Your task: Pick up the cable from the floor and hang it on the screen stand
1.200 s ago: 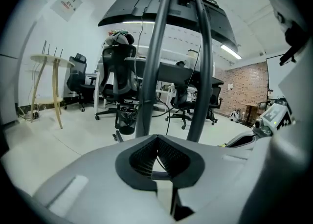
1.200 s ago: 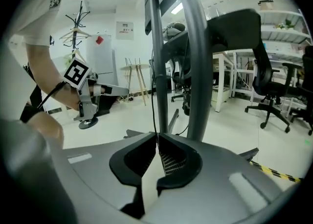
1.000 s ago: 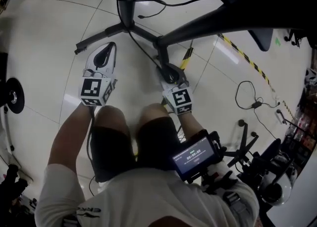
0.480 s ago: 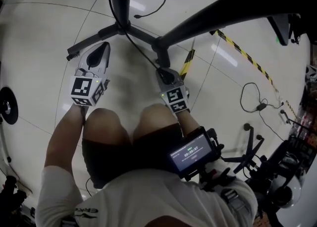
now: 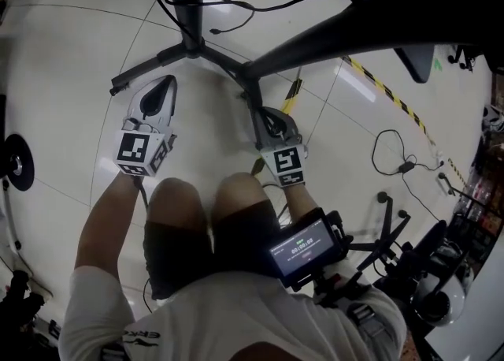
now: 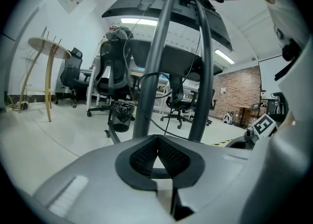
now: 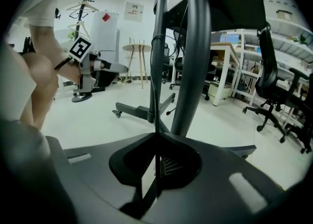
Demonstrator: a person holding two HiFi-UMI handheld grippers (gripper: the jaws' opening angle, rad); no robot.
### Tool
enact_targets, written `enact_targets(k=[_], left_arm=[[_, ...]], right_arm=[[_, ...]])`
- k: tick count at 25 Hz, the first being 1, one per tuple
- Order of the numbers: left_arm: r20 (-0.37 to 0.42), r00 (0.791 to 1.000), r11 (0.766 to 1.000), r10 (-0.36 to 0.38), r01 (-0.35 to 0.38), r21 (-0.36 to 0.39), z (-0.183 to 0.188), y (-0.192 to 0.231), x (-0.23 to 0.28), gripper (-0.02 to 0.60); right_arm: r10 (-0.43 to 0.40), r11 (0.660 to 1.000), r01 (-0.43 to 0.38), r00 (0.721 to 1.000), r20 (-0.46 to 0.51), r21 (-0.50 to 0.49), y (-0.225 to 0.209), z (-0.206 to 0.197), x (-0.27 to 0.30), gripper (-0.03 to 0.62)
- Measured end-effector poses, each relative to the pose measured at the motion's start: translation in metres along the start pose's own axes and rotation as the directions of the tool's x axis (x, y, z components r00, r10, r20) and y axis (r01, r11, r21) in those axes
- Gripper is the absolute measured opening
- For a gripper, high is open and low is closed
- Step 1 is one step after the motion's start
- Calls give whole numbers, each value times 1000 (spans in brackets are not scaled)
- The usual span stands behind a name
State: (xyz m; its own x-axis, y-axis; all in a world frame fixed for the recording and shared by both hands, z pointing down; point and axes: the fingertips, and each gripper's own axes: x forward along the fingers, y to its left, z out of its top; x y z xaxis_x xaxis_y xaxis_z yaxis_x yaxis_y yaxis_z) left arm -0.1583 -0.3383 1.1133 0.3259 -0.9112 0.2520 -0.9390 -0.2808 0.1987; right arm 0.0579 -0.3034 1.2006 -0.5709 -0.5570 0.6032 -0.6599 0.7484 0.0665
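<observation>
A thin black cable [image 5: 224, 74] runs from the screen stand's pole [image 5: 186, 5] across the white floor to my right gripper [image 5: 254, 105]. In the right gripper view the cable [image 7: 155, 101] drops straight between the jaws, which have just been closing and now pinch it at my right gripper [image 7: 156, 137]. The stand's thick pole [image 7: 191, 52] rises just behind. A loose plug end [image 5: 214, 31] lies by the stand base. My left gripper [image 5: 168, 81] hovers left of the base, shut and holding nothing; in its own view my left gripper [image 6: 157, 139] faces the stand's poles [image 6: 155, 66].
The stand's legs [image 5: 142, 68] spread over the floor ahead of my knees. Yellow-black tape [image 5: 387, 90] crosses the floor at right, near another loose cable [image 5: 394, 153] and a small tripod [image 5: 387, 225]. A round black base [image 5: 16, 161] sits far left. Office chairs [image 6: 110, 71] and a bin [image 6: 121, 116] stand beyond.
The right gripper's jaws have closed onto the cable near the stand base. The left gripper stays about where it was beside the left leg.
</observation>
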Motion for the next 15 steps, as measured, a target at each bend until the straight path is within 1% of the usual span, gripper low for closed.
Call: enact_targets(k=[6,11,15], left_arm=[[-18,999,999,-34,33,-21,57,-41,-9,2],[-29,998,998,-54,53,-35,101,-67,-26,2],[-27,998,998,-58,57,-27,140,-83,-41,2]], right_arm=[[-2,1000,2,1000,25,14,-6,67,-57,34],[-18,1000,18,999,50,-1,-13,120,-96,34],[-22,1000,22,998,55,0,-17,160,-125,34]])
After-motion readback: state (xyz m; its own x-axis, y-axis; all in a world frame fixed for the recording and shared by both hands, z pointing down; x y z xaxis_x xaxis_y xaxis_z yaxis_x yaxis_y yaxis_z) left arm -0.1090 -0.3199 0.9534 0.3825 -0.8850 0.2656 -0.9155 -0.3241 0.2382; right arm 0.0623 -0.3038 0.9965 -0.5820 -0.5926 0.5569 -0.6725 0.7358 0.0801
